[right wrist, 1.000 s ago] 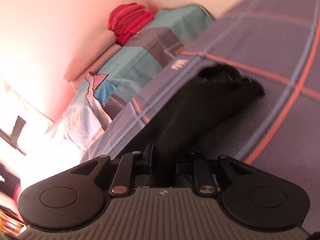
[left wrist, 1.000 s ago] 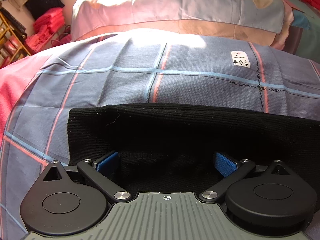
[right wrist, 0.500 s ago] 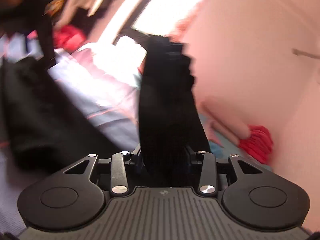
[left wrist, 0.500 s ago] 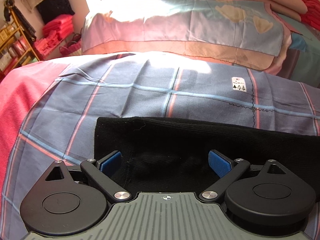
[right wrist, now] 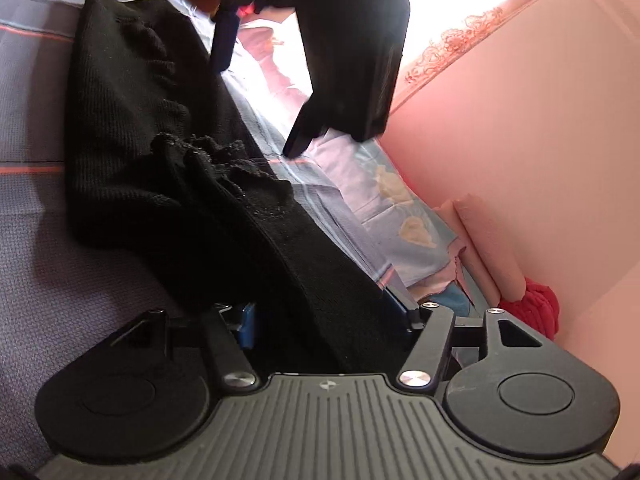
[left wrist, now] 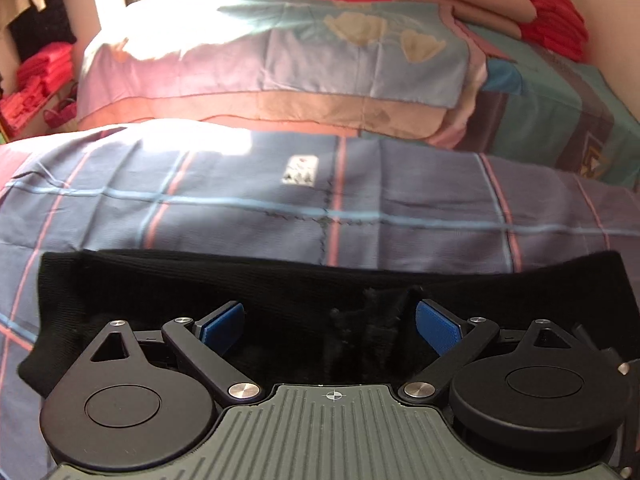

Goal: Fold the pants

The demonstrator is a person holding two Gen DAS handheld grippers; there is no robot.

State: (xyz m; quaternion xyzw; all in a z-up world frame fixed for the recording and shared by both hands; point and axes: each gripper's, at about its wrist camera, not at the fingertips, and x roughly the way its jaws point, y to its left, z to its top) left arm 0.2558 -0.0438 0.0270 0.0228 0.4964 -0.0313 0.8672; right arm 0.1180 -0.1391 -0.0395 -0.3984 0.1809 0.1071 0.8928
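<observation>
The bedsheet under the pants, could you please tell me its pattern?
The bedsheet is grey-blue with a wide check of light-blue and pink lines, clearest in the left wrist view.

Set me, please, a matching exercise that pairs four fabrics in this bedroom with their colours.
Things:
1. pants
2. bedspread
3. pillow
4. folded cloth at the far right

Colours:
A. red
B. pale blue with cream flowers
C. black
D. grey-blue plaid with pink lines

Pairs: 1-C; 2-D; 3-B; 4-A
</observation>
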